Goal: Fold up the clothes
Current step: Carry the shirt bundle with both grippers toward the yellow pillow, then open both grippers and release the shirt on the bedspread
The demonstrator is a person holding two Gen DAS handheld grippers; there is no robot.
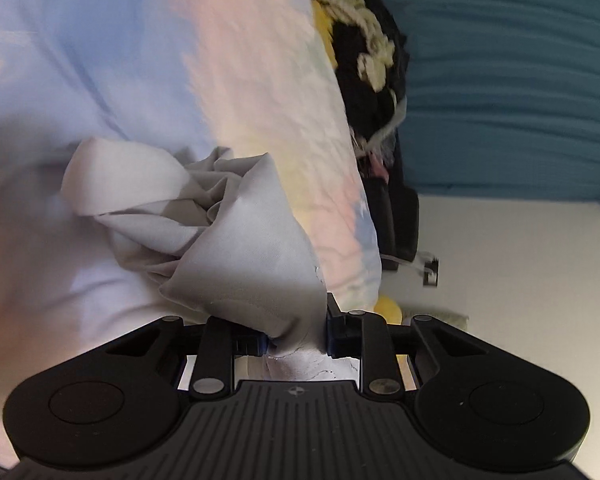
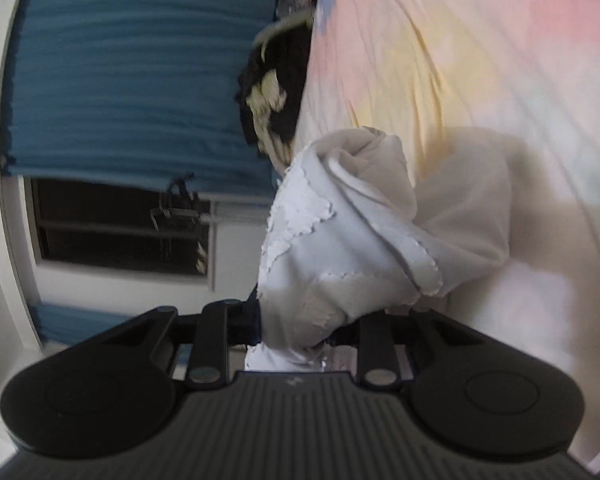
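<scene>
**Both tongs clamp the white garment against a pastel sheet**

The left tongs [image 1: 298, 336] are drawn in narrow around a bunched fold of the white garment [image 1: 236, 252], the cloth pinched between the two dark fingers and spilling out above and below them. From the grip, the fabric rises in crumpled folds, grey in shadow and paler where the light falls.

The right tongs [image 2: 296, 330] likewise pinch the white garment [image 2: 340, 248], their jaws narrowed on a thick wad of it. In this view a scalloped, lace-like edge [image 2: 428, 268] runs across the cloth, and a rolled hem curls over the top of the bundle. The garment hangs gathered between the two grips, held up off any surface.

Behind the garment spreads a large pastel sheet [image 1: 260, 80] in soft blue, pink and yellow, filling much of both views. Beside its edge sits a dark heap of black fabric with cream patterning [image 1: 374, 56]. A teal curtain [image 1: 508, 80] in horizontal ripples covers the background, with a white wall [image 1: 520, 260] next to it. The right wrist view also shows a dark window [image 2: 116, 228] in a white frame near the curtain; both views are somewhat blurred
</scene>
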